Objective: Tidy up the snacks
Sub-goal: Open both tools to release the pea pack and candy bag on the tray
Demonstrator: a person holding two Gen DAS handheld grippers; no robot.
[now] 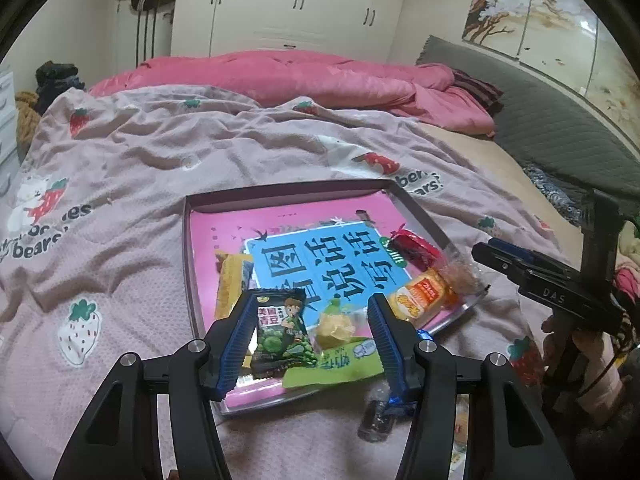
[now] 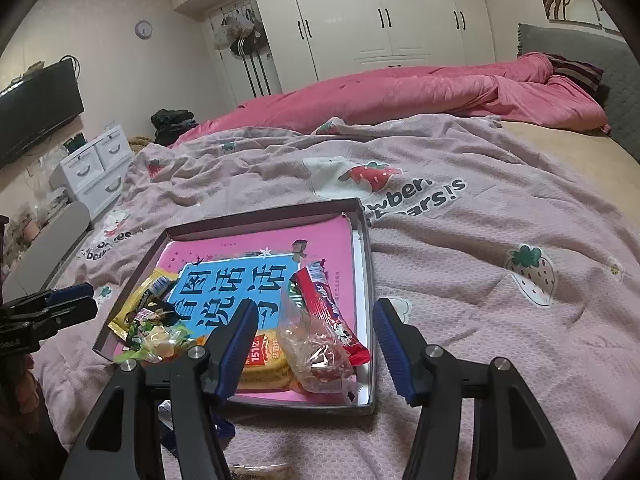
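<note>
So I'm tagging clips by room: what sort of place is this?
A bedroom, most likely: the snack tray sits on a bed with a strawberry-print cover, a pink quilt behind it and a white wardrobe along the wall.

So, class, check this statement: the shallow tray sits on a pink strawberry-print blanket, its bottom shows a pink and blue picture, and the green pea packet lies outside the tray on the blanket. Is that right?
One detail is wrong. The green pea packet lies inside the tray, near its front edge, not outside on the blanket. The left wrist view shows it. The rest stands.
</note>
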